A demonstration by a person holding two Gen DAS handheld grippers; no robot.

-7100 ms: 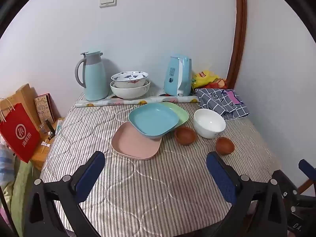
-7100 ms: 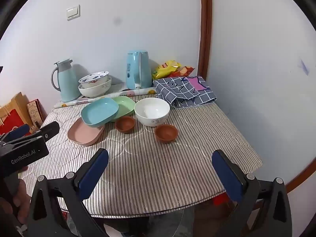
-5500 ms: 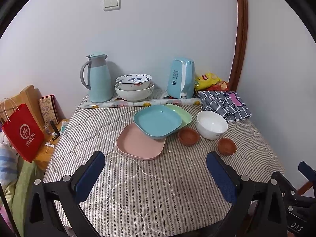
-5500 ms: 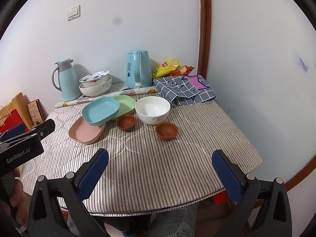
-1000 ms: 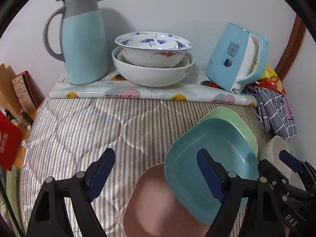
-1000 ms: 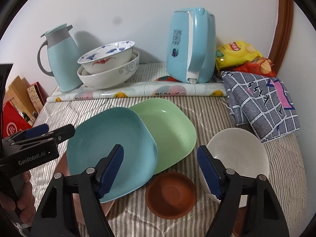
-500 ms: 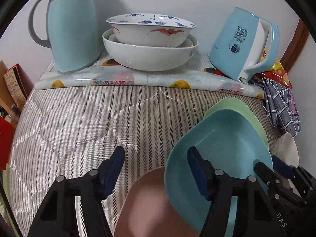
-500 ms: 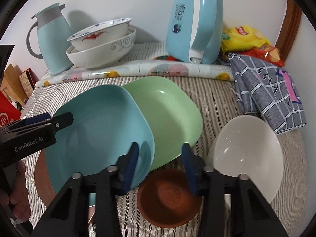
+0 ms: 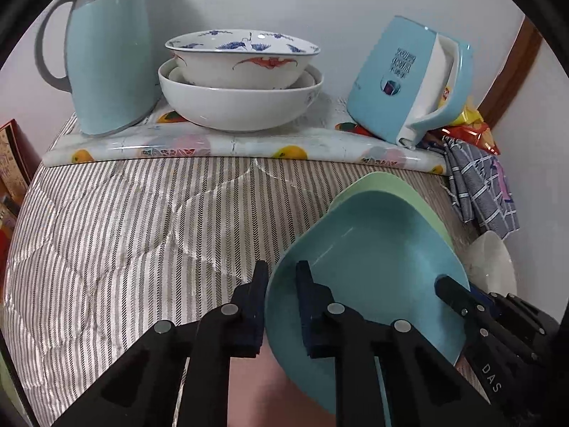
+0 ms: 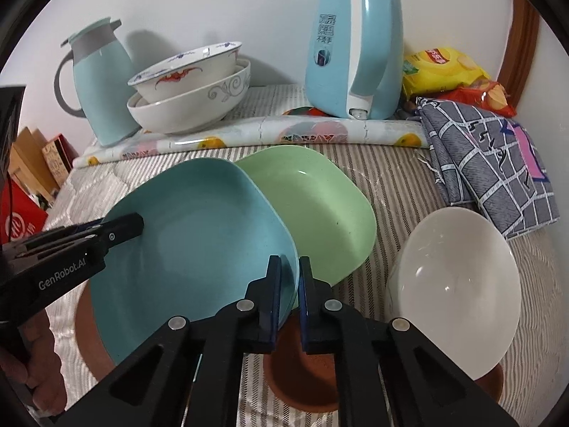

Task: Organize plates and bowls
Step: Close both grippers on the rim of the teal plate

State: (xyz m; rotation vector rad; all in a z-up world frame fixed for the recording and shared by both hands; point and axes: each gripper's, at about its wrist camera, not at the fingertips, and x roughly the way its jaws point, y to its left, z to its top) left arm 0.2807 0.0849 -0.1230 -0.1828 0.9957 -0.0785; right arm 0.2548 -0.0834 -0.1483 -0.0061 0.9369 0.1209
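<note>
A blue plate (image 9: 373, 267) (image 10: 199, 249) lies on top of a pink plate (image 9: 256, 384) (image 10: 87, 320) and overlaps a green plate (image 9: 402, 192) (image 10: 320, 210). My left gripper (image 9: 282, 274) is shut on the blue plate's left rim. My right gripper (image 10: 290, 267) is shut on its right rim. The left gripper also shows in the right wrist view (image 10: 117, 229). A white bowl (image 10: 455, 288) (image 9: 492, 263) sits to the right. A small brown bowl (image 10: 302, 380) lies under my right gripper, partly hidden.
At the back stand a blue thermos jug (image 9: 106, 60) (image 10: 99, 89), two stacked patterned bowls (image 9: 242, 82) (image 10: 192, 89) and a blue electric kettle (image 9: 409, 78) (image 10: 355, 46) on a rolled mat. A checked cloth (image 10: 490, 163) and snack bags (image 10: 444, 71) lie at the right.
Both grippers have moved in and closed their fingers onto opposite rims of the blue plate. The plate now sits tilted.
</note>
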